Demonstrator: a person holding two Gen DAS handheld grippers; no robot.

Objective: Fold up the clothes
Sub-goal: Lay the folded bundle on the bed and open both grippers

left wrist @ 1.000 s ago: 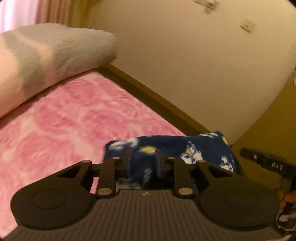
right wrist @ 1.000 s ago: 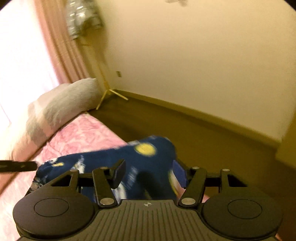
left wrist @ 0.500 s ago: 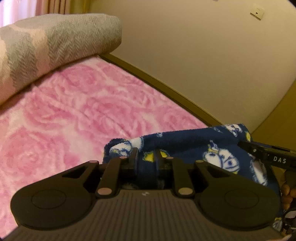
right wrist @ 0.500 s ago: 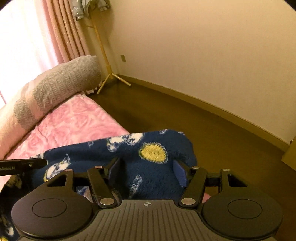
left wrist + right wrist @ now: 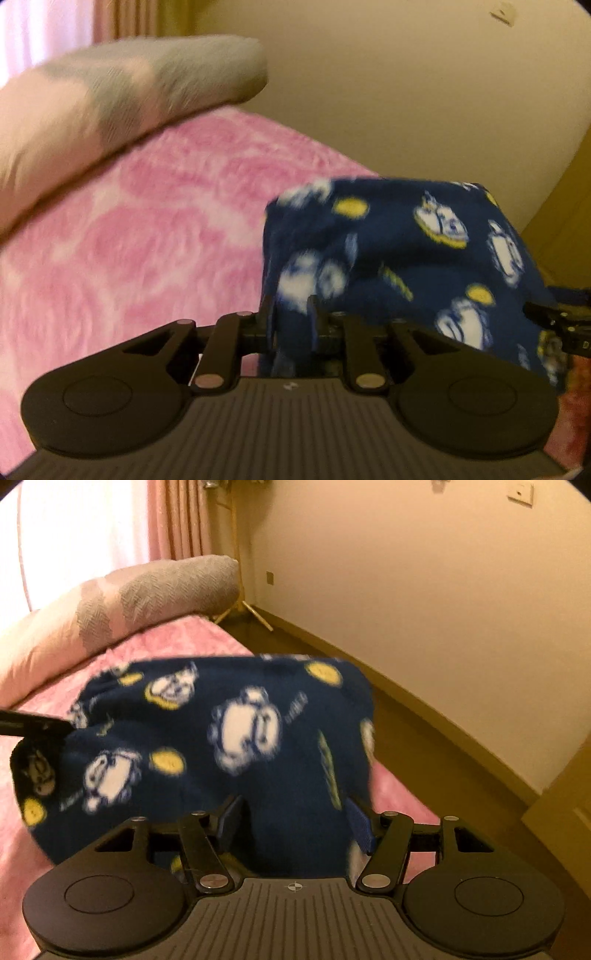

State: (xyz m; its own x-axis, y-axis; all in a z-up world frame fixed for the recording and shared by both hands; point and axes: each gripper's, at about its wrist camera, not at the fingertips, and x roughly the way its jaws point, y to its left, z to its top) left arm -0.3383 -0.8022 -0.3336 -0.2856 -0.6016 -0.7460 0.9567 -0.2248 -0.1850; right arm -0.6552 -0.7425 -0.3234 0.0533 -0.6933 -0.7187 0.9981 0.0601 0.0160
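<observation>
A navy fleece garment [image 5: 413, 254] with white cartoon figures and yellow dots hangs between my two grippers above a pink bed. My left gripper [image 5: 291, 317] is shut on the garment's left edge. In the right wrist view the garment [image 5: 236, 738] drapes over my right gripper [image 5: 295, 823], whose fingers stand wide with thick fabric bunched between them. The left gripper's tip [image 5: 33, 725] shows at the left edge of that view, and the right gripper's tip [image 5: 554, 321] shows at the right edge of the left wrist view.
The pink rose-patterned blanket [image 5: 129, 240] covers the bed. A grey and cream folded duvet [image 5: 110, 99] lies at its far end. The brown floor [image 5: 424, 731] and a cream wall lie to the right. A wooden stand [image 5: 236, 590] and a pink curtain stand in the corner.
Both grippers have lifted and carried the garment forward over the bed. More of the fabric now spreads between them and fills both views. The left gripper's fingers have stayed closed on the edge.
</observation>
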